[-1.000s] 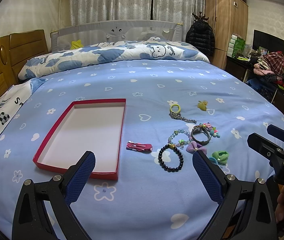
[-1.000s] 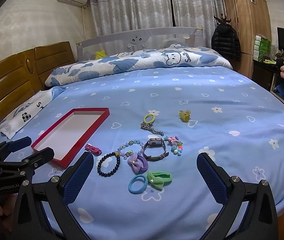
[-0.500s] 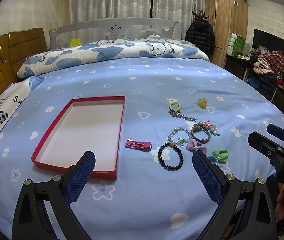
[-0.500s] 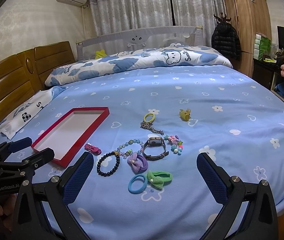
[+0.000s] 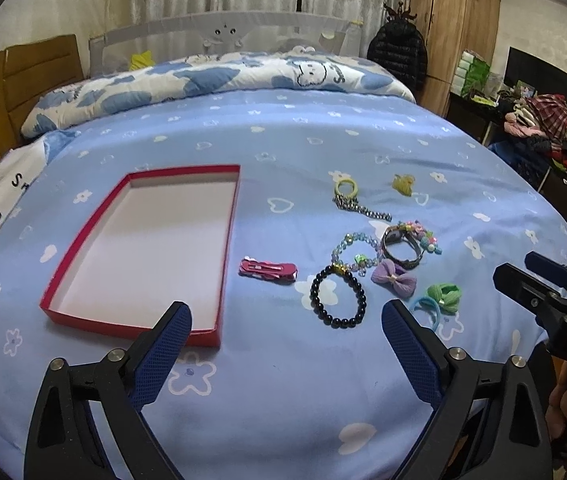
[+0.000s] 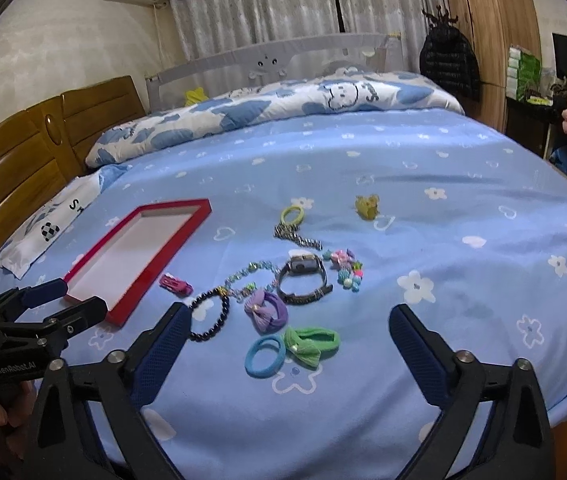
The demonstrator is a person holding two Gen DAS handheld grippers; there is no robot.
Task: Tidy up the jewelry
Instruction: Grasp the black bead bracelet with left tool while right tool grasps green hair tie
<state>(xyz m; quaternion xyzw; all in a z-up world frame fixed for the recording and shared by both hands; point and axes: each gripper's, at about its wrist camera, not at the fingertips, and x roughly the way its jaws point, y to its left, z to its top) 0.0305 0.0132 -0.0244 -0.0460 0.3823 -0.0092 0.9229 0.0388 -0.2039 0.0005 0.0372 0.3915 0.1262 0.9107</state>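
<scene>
Both grippers hover low over the near edge of a bed [image 5: 283, 380] covered with a blue sheet printed with white flowers and hearts, and neither carries anything: the left gripper [image 5: 286, 330] has its jaws spread wide, and the right gripper [image 6: 289, 336] likewise has its jaws wide apart. A shallow red tray [image 5: 95, 240] with a white floor lies flat on the sheet to the left, with nothing in it. The jewelry lies loose to its right: a pink hair clip [image 5: 268, 270] just beside the tray, then a black bead bracelet [image 5: 337, 296] touching a pale crystal bead bracelet [image 5: 353, 252], a watch [image 6: 303, 278], a purple bow tie [image 6: 265, 310], a green bow tie [image 6: 311, 342] touching a blue hair ring [image 6: 264, 356], a cluster of colourful beads [image 6: 347, 268], a silver chain [image 5: 361, 208] below a yellow-green hair ring [image 5: 346, 188], and a small yellow claw clip [image 5: 403, 183] apart at the far side
</scene>
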